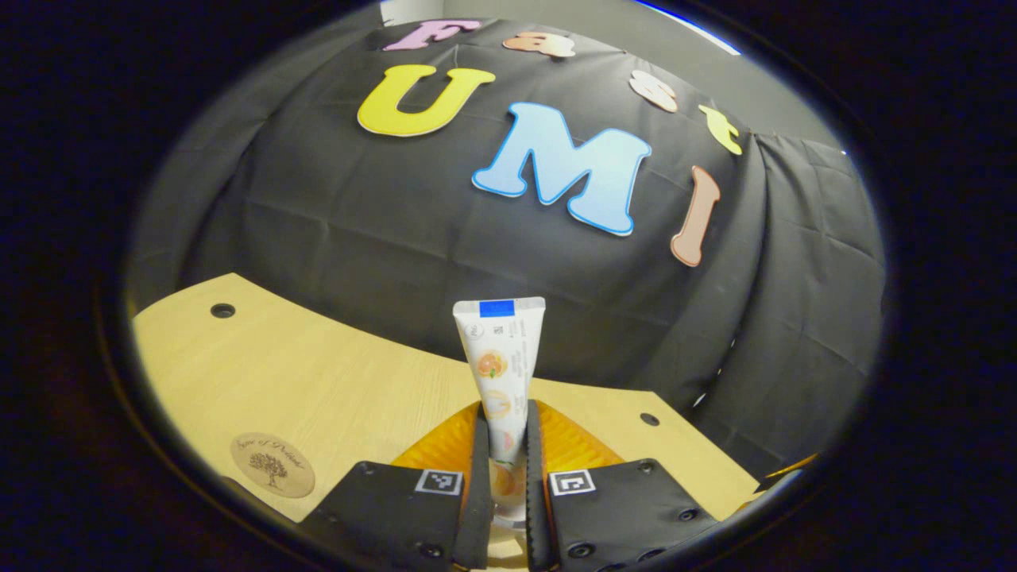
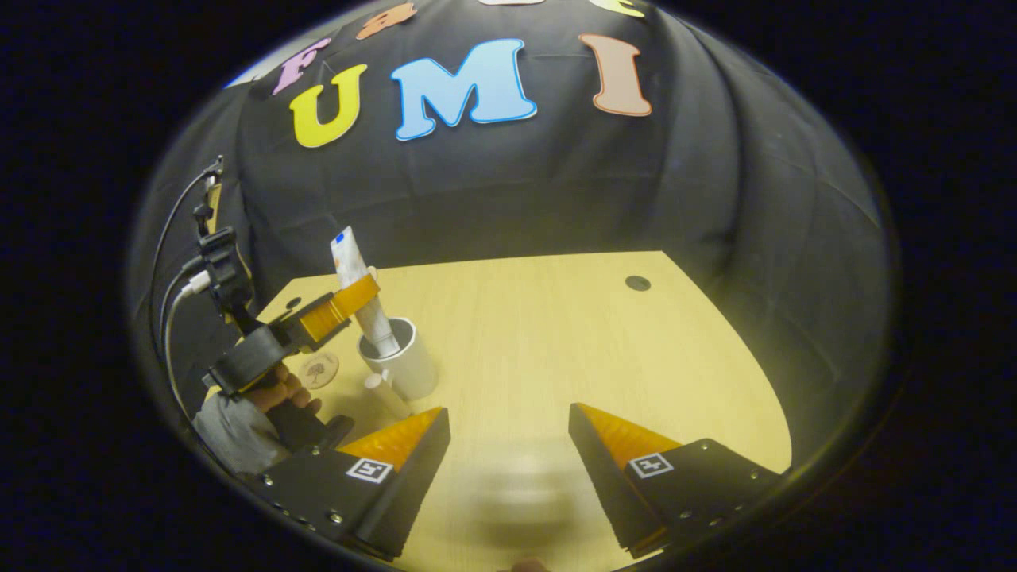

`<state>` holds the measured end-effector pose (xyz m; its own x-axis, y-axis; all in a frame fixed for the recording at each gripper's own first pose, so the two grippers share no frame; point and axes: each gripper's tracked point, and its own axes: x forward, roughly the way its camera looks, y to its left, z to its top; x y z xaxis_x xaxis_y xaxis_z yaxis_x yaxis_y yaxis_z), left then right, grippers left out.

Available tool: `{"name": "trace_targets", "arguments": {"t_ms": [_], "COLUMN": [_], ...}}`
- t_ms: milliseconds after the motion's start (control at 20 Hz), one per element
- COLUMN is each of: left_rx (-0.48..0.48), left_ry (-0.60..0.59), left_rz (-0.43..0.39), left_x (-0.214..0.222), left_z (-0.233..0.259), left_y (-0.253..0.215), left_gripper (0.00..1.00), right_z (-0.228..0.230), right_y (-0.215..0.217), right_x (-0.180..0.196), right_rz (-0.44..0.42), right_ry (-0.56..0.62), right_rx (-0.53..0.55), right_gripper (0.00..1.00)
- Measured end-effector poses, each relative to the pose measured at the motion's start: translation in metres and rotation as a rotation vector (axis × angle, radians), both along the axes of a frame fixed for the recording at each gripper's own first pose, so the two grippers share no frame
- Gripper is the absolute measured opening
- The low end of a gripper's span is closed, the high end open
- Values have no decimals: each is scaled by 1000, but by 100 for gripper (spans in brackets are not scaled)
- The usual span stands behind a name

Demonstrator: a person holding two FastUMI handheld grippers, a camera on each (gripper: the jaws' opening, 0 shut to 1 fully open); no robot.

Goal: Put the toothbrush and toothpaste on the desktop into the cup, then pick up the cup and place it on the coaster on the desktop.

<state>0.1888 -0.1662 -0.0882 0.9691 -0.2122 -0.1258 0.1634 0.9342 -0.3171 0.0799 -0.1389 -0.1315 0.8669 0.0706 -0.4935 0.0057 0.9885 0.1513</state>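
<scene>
My left gripper is shut on the white toothpaste tube, which stands upright between its fingers. In the right gripper view the left gripper holds the toothpaste tube tilted, with its lower end inside the mouth of the white cup. A white stick, likely the toothbrush, lies on the table against the cup's near side. The round brown coaster lies left of the cup. My right gripper hovers open over bare table, nothing between its fingers.
The wooden table has small dark holes near its far edge and the black cloth wall behind it. A hand and grey sleeve hold the left gripper, with cables rising behind.
</scene>
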Motion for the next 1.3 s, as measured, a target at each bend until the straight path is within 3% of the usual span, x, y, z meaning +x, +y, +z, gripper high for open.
{"name": "trace_targets", "arguments": {"t_ms": [150, 200, 300, 350, 400, 500, 1300], "left_rx": [26, 33, 44, 56, 57, 70, 86], "left_ry": [32, 29, 38, 47, 53, 54, 70], "left_rz": [-18, -16, -41, -39, -48, -31, 57], "left_x": [-3, -4, -10, -9, -12, -15, -61], "left_z": [-14, -11, -9, -12, -13, -11, 24], "left_y": [-6, -5, -6, -2, -1, 9, 95], "left_gripper": [28, 34, 60, 55, 65, 97, 97], "right_z": [-2, -2, -2, -3, -3, -5, -20], "right_y": [5, 7, 11, 14, 17, 23, 114], "right_x": [-1, -1, 1, 2, 4, 7, 53], "right_rz": [17, 21, 27, 32, 38, 49, 243], "right_ry": [5, 5, 5, 6, 8, 14, 115], "right_rx": [4, 6, 10, 12, 14, 15, -39], "right_gripper": [92, 92, 92, 92, 92, 92, 92]}}
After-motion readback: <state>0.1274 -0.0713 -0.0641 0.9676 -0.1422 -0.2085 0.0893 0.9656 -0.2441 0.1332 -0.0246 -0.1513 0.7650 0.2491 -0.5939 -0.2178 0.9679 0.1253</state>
